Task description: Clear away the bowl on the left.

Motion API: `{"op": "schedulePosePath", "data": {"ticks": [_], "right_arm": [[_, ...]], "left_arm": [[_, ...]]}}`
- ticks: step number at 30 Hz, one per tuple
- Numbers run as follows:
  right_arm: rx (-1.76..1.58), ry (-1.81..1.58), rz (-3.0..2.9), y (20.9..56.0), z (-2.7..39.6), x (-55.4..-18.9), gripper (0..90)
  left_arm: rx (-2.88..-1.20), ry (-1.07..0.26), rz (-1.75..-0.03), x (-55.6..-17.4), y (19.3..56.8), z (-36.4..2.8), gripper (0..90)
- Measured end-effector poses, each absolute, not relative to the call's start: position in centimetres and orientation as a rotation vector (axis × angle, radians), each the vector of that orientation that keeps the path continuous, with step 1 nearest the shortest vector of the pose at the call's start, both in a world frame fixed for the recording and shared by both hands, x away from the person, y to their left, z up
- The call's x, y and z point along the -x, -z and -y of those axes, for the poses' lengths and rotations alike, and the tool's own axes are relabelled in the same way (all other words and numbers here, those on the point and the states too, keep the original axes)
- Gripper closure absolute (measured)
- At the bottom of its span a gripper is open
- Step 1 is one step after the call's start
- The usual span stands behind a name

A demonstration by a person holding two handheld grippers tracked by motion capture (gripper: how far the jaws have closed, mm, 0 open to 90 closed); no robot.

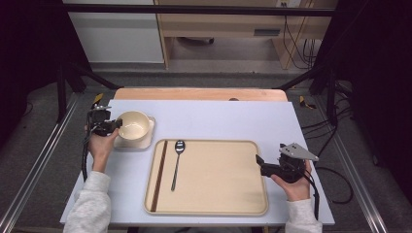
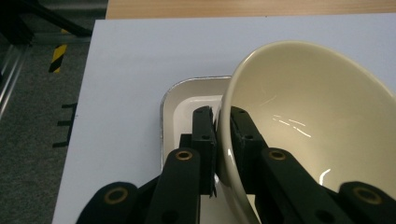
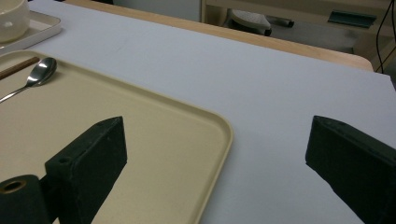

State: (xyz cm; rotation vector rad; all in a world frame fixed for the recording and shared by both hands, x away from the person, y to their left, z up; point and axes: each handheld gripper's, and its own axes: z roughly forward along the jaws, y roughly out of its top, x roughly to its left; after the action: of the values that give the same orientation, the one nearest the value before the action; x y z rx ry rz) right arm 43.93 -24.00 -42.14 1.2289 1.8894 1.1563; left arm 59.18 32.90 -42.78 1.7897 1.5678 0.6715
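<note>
the step in hand looks like lifting the bowl [image 1: 133, 125] off the small dish [image 1: 147, 139] at the desk's [image 1: 218, 119] left side, likely to carry it over to the tray [image 1: 218, 174]. the left tongs [image 1: 115, 124] have the bowl by its near rim: in the left gripper view one jaw sits outside the wall and one inside, nearly closed, with only the thin rim between them. there the bowl [image 2: 303, 121] leans, tipped up off the dish [image 2: 187, 100], so it seems to be partly raised already.

the next move calls for a steady lift, since a pinch on one edge lets the bowl swing or slip; keep it level, clear the dish rim, then travel right to the bare part of the tray. the spoon [image 1: 177, 162] and the dark chopsticks [image 1: 159, 174] lie along the tray's left part, so the bowl should land clear of them.

the right tongs [image 1: 259, 160] hover at the tray's right edge, wide open and holding nothing; the right gripper view shows the jaws far apart, over the tray [image 3: 187, 140] corner and the bare desk.
</note>
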Motion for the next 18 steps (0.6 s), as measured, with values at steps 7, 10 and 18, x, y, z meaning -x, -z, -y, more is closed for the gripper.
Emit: {"op": "schedulePosePath", "data": {"ticks": [7,10,18], "right_arm": [[-1.224,-1.156,-1.890,42.1,23.9,-43.9,5.6],[-1.223,-1.154,-1.892,42.1,23.9,-43.9,5.6],[-1.223,-1.152,-1.891,42.1,23.8,-43.9,5.6]], "left_arm": [[-1.737,-0.681,-1.533,-57.8,42.2,-33.2,81.5],[-1.720,-0.689,-1.505,-57.1,41.7,-33.2,81.5],[-1.704,-0.701,-1.416,-54.8,40.3,-32.7,81.4]]}}
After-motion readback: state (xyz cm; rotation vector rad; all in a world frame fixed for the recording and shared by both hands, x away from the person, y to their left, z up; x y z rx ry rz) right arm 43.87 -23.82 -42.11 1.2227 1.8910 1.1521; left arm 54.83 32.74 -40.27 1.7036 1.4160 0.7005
